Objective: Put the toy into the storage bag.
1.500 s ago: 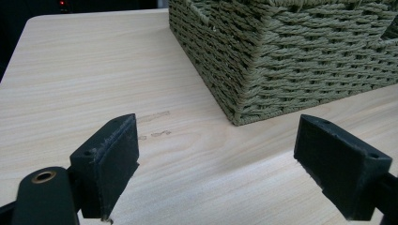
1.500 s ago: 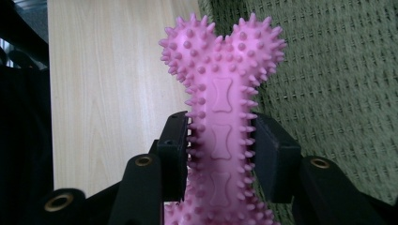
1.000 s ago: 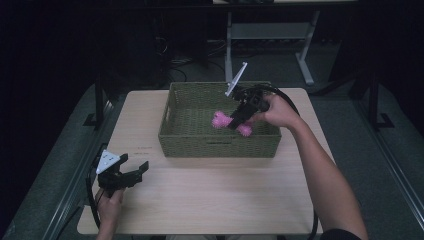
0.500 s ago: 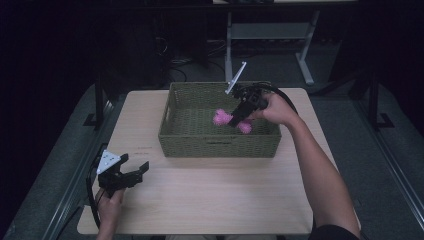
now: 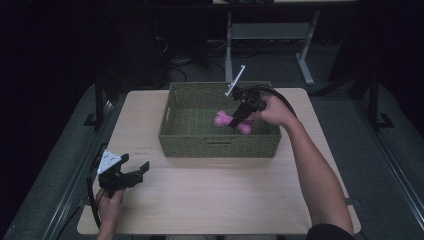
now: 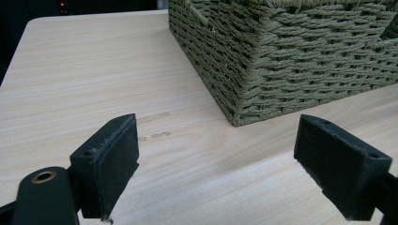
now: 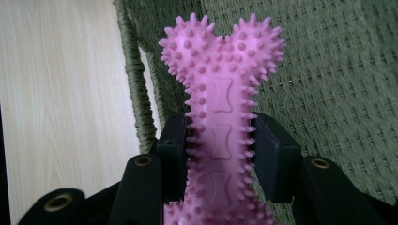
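Gripping the pink spiked bone toy (image 7: 220, 117) by its shaft, the right gripper (image 5: 243, 113) holds it inside the woven basket (image 5: 220, 145); judged mid-placement or mid-removal; next move needs a clean release or a lift clear of the rim; left gripper (image 6: 230, 164) rests wide open, empty, on the table (image 5: 225, 195).

Pink spiky bone-shaped chew toy (image 7: 220, 108), rubbery, covered w/ small nubs, bone motifs embossed along shaft. Being pinched at mid-shaft betw. right gripper (image 7: 220, 154) jaws, knobbed end sticking out past them. Hanging inside woven olive-green basket (image 5: 185, 135), toward its right side, above basket floor (image 5: 222, 120).
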The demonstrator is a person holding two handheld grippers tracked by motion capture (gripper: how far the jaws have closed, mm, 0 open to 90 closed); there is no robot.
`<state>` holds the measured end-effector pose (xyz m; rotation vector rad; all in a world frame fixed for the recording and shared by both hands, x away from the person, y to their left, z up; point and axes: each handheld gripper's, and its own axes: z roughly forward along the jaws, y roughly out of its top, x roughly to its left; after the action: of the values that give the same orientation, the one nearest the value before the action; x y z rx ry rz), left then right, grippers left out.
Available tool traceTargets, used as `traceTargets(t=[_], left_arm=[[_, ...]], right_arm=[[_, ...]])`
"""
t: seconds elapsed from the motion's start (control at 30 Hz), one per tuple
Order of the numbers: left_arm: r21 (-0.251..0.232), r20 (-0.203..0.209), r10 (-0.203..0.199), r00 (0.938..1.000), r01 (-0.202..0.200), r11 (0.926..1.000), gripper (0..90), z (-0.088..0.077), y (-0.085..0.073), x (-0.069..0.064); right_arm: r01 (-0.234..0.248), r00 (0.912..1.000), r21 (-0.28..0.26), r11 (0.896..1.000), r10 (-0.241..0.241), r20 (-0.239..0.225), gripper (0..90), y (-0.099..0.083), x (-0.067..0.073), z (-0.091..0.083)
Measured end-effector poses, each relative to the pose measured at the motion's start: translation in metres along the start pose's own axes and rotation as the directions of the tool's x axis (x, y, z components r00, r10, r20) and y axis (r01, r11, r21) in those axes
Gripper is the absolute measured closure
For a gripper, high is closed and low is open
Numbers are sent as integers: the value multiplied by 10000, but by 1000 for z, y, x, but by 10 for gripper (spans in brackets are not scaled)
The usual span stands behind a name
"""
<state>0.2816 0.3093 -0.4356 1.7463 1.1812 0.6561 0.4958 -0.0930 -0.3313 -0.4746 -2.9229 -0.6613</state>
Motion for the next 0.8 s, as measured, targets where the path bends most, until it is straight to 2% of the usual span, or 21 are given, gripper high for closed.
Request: traceTargets(t=[0.5,0.57,0.8], left_arm=[[24,-4,13,10000,-13,10000,139,0,0,0],[26,18,7,10000,-7,10000,138,0,0,0],[29,28,21,10000,-21,10000,138,1,0,0]], right_arm=[[-196,9998,88,9998,196,-39,580,-2,-8,11],[-274,9996,-28,9996,274,-102,580,-4,-9,13],[-448,9989,51,9990,449,-157,580,-11,-13,21]])
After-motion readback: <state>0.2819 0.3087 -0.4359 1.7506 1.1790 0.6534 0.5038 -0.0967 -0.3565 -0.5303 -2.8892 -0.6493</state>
